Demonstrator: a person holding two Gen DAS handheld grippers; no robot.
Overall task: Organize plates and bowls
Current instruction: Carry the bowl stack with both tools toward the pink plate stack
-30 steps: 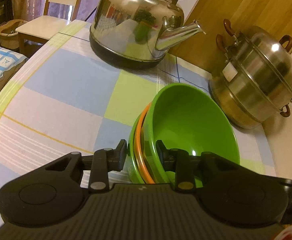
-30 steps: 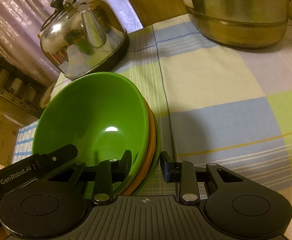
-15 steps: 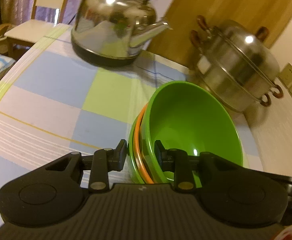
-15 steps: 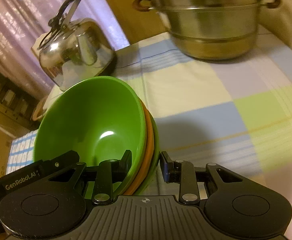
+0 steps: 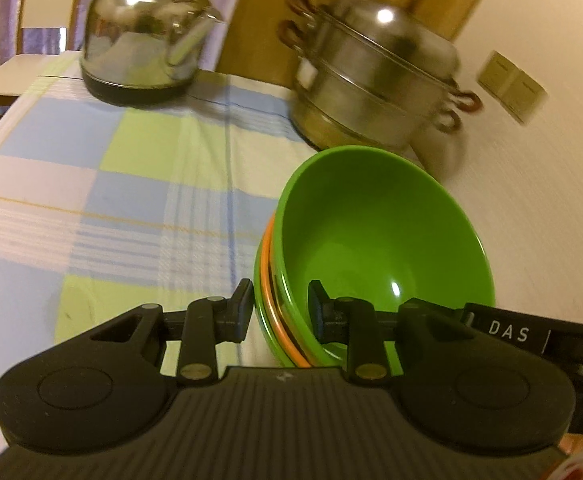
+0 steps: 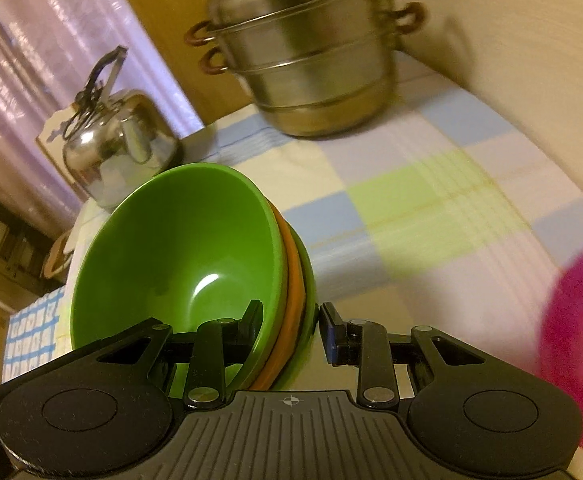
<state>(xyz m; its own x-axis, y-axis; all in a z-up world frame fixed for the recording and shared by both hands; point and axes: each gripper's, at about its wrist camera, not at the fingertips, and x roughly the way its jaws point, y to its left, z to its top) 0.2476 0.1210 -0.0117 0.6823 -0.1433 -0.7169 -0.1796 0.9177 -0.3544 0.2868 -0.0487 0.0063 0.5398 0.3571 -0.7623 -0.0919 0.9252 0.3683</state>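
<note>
Left gripper and right gripper: jaws of each clamp opposite rims of the nested bowl stack, green over orange over green, lower centre of both frames, above the checked bench. Kettle upper left, steamer pot upper right.

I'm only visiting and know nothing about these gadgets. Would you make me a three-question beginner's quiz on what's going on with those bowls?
1. True or false: both the left gripper and the right gripper clamp the rim of the same stack of bowls.
2. What colour is the bowl sandwiched in the middle of the stack? A) orange B) white C) blue
3. Fill in: on the checked tablecloth behind the bowls stand a shiny kettle and a tiered steel ____.

Key: 1 true; 2 A; 3 steamer pot.
</note>
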